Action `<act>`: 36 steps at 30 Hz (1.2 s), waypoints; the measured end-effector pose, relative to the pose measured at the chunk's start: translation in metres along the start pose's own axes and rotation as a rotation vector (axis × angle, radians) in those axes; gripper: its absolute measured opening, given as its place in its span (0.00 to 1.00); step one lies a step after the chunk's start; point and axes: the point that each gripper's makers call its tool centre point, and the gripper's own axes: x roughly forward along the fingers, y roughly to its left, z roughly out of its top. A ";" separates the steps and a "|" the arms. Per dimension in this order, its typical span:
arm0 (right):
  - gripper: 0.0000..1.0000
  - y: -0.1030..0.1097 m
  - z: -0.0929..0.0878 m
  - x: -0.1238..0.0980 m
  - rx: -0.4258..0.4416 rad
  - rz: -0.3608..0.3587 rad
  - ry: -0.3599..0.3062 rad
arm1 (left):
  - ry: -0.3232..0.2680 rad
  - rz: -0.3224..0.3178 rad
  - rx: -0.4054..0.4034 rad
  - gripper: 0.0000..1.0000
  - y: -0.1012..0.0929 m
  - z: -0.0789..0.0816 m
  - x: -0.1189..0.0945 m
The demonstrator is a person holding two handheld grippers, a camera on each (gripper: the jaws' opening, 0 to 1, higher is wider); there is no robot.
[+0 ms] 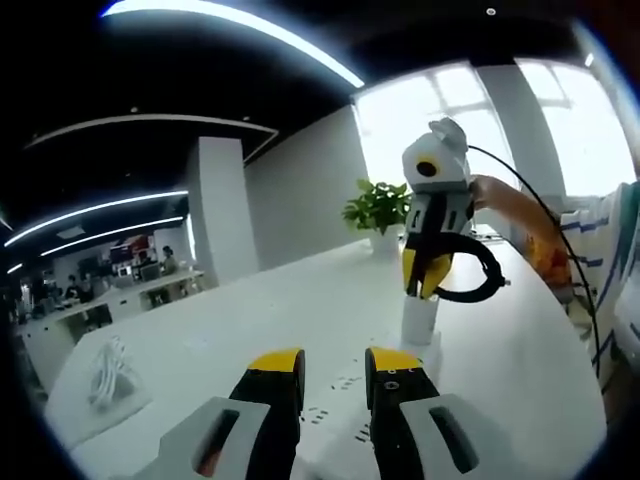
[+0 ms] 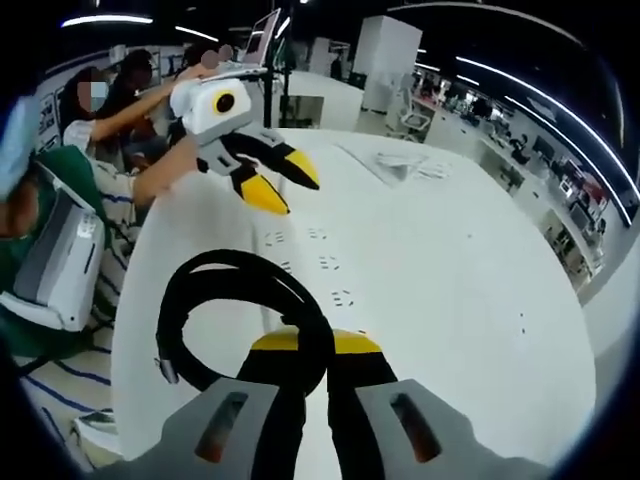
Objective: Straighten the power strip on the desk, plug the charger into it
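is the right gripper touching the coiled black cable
Touching. In the right gripper view, the right gripper has its yellow-tipped jaws closed on the coiled black cable; the left gripper view shows the loop hanging from it.

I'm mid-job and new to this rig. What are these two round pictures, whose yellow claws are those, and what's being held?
A person holds a two-jaw gripper in each hand; each carries a camera looking along its jaws. Left gripper view: the left gripper, open, over the white desk; opposite, the right gripper with a white charger under it. Right gripper view: that gripper is shut on a looped black cable. Dark marks on the desk look like power strip sockets.
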 end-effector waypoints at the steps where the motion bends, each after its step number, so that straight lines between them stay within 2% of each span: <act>1: 0.05 0.001 0.001 0.001 -0.008 -0.002 0.004 | -0.001 0.000 0.000 0.24 0.000 0.000 0.000; 5: 0.05 0.003 0.004 0.005 -0.073 -0.031 0.059 | -0.004 -0.002 -0.001 0.24 -0.001 0.001 0.000; 6: 0.05 0.004 0.005 0.005 -0.067 -0.031 0.067 | -0.003 -0.002 -0.001 0.24 -0.001 0.000 0.001; 11: 0.06 0.003 0.003 0.004 -0.036 -0.023 0.059 | -0.001 -0.003 0.004 0.24 -0.001 0.001 0.000; 13: 0.07 0.007 0.003 0.005 -0.060 -0.024 0.065 | -0.006 -0.004 0.002 0.24 -0.001 0.002 0.000; 21: 0.08 0.008 0.004 0.005 -0.063 -0.017 0.082 | -0.008 -0.002 0.005 0.24 -0.001 0.003 -0.001; 25: 0.14 0.013 0.008 0.008 -0.046 0.012 0.062 | -0.007 0.000 0.007 0.24 -0.001 0.003 -0.001; 27: 0.18 0.017 0.008 0.010 -0.054 0.029 0.081 | -0.008 0.001 0.008 0.24 -0.001 0.004 -0.002; 36: 0.19 0.019 0.008 0.010 -0.141 0.027 0.169 | -0.016 0.003 0.016 0.24 -0.002 0.008 -0.005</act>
